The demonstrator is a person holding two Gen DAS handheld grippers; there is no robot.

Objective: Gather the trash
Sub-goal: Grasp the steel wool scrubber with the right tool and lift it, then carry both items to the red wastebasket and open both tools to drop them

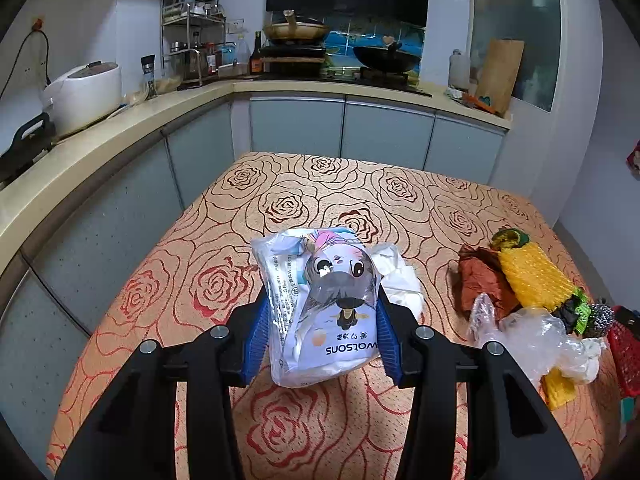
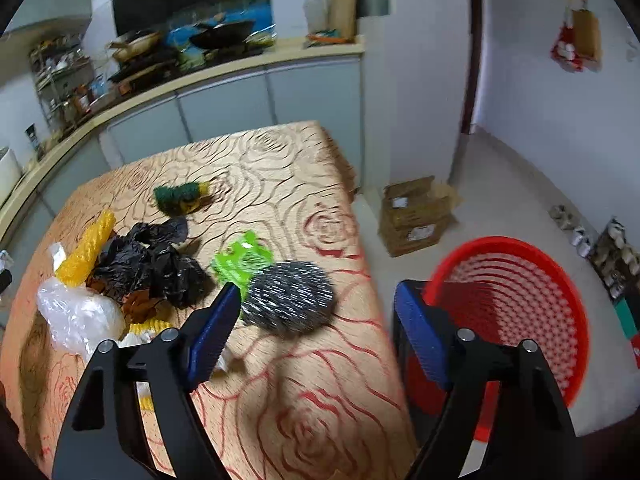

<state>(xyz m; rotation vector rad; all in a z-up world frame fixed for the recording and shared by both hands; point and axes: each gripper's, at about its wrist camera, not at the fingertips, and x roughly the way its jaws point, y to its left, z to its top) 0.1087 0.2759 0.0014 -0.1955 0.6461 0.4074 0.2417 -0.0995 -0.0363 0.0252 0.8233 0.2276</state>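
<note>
A white printed plastic wipes packet [image 1: 320,312] was clamped in the left tongs [image 1: 320,332] above the rose-patterned table [image 1: 280,200]. The right tongs [image 2: 316,332], gaping and empty, were poised by the grey steel-wool scourer [image 2: 288,300]. Next, judged: packet to red plastic basket [image 2: 520,300], scourer gripped.

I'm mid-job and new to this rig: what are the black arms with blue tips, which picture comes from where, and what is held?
They are two handheld grippers, one per hand, each with a camera looking along its fingers. The left wrist view shows the left gripper shut on a white printed plastic packet, above the rose-patterned table. The right wrist view shows the right gripper open and holding nothing, over a steel wool scourer. Also on the table: black plastic bag, yellow foam netting, clear plastic, green scrap. A red basket stands on the floor beside the table.
</note>
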